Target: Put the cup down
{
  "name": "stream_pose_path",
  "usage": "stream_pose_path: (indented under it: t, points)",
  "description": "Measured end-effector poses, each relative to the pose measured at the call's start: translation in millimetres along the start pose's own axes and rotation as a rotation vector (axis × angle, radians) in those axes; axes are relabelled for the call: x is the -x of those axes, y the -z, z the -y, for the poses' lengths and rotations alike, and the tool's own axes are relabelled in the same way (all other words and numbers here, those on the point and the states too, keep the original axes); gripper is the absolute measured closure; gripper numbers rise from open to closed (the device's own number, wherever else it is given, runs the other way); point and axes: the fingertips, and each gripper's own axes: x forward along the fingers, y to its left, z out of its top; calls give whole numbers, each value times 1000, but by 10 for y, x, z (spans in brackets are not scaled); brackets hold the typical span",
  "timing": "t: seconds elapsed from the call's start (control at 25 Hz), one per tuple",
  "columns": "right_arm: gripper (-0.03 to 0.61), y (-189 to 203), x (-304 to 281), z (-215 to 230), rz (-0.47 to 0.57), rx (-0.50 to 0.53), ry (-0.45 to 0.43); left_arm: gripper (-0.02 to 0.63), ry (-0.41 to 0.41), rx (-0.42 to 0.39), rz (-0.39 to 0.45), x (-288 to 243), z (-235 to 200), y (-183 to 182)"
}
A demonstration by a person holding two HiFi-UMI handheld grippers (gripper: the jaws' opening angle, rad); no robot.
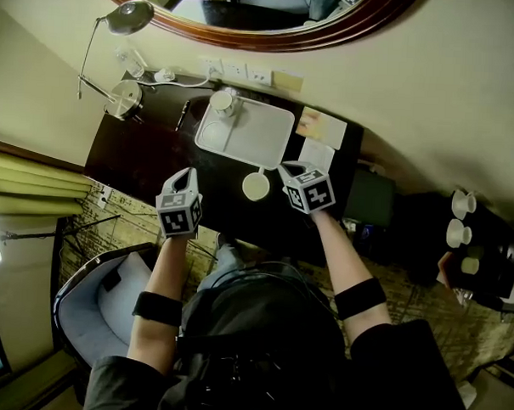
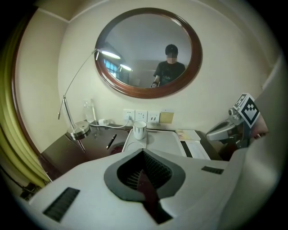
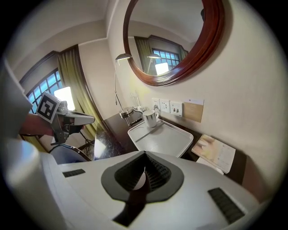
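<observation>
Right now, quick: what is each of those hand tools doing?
Left tool: closed, holding nothing.
Right tool: closed on the white cup.

Tray (image 1: 260, 132): on worktop (image 1: 140, 152), centre.
Cup (image 1: 221, 102): tray's far left corner.
Second cup (image 1: 256, 187): worktop, just near of tray.
Lamp (image 1: 124, 98): left of tray.
Papers (image 1: 322, 126): right of tray.
</observation>
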Motion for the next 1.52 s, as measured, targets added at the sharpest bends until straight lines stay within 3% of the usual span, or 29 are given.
stream_pose_path:
  t: [0.32,0.56,0.76,0.84,0.92,1.04,1.2,1.52]
  points:
    - [574,219,-12,-90,-45,-1,-1,613,-6,26,-13,79,-18,117]
    - [537,375,-75,-242,-78,49,-12,613,16,18,-29,53,45,192]
    - [364,459,-217,-449,-88,102,-58,613,57,21,-63,16,192,240]
    - [338,523,-273,-488,-98,119,-57,613,71,14,-72,-23,235,269]
    - [241,565,-333,-568,-111,129,-73,613,76,0,-73,-83,248,302]
    - [147,544,-370,-694,-131,137,-90,613,89,-16,-77,-176,287,349]
    - [98,542,-501,-744,-140,147,-93,613,115,-34,-98,-248,358,379]
    - [67,631,-778,-666,-162,129,-63,613,148,-60,-135,-373,424,458]
